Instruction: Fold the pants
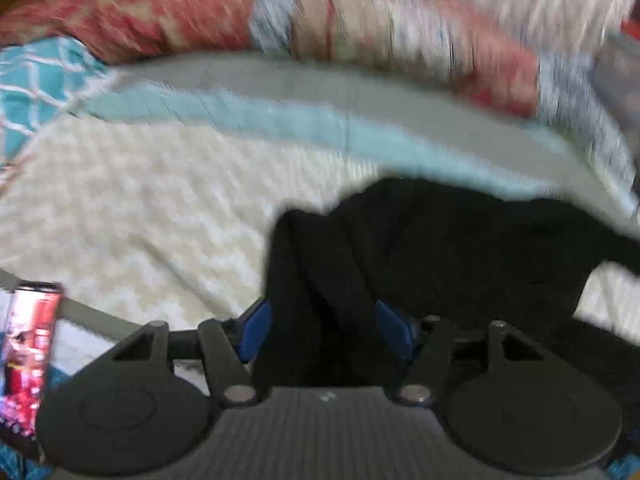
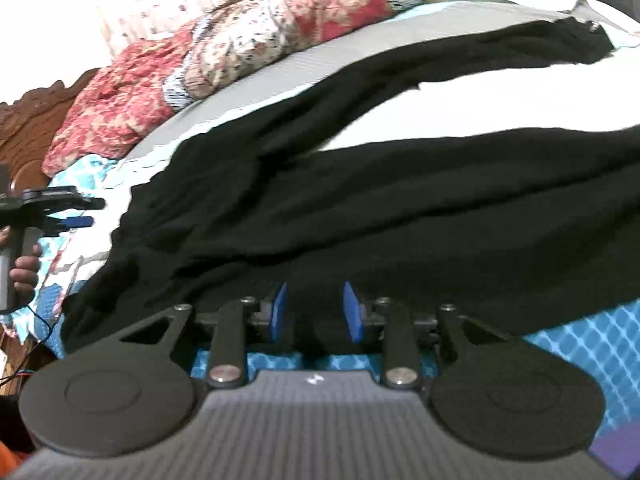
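Note:
Black pants lie spread on the bed, their two legs running off to the right with white cover showing between them. My right gripper stands open at the pants' near edge; black cloth lies between its blue pads, which do not press on it. My left gripper is open too, and the pants show as a dark bunch past its pads in a blurred view. In the right wrist view the left gripper hovers just left of the pants' waist end, clear of the cloth, held by a hand.
Red floral quilts and pillows are heaped along the far side of the bed, by a carved wooden headboard. A teal patterned sheet covers the near edge. A lit phone lies at the left, on the cream cover.

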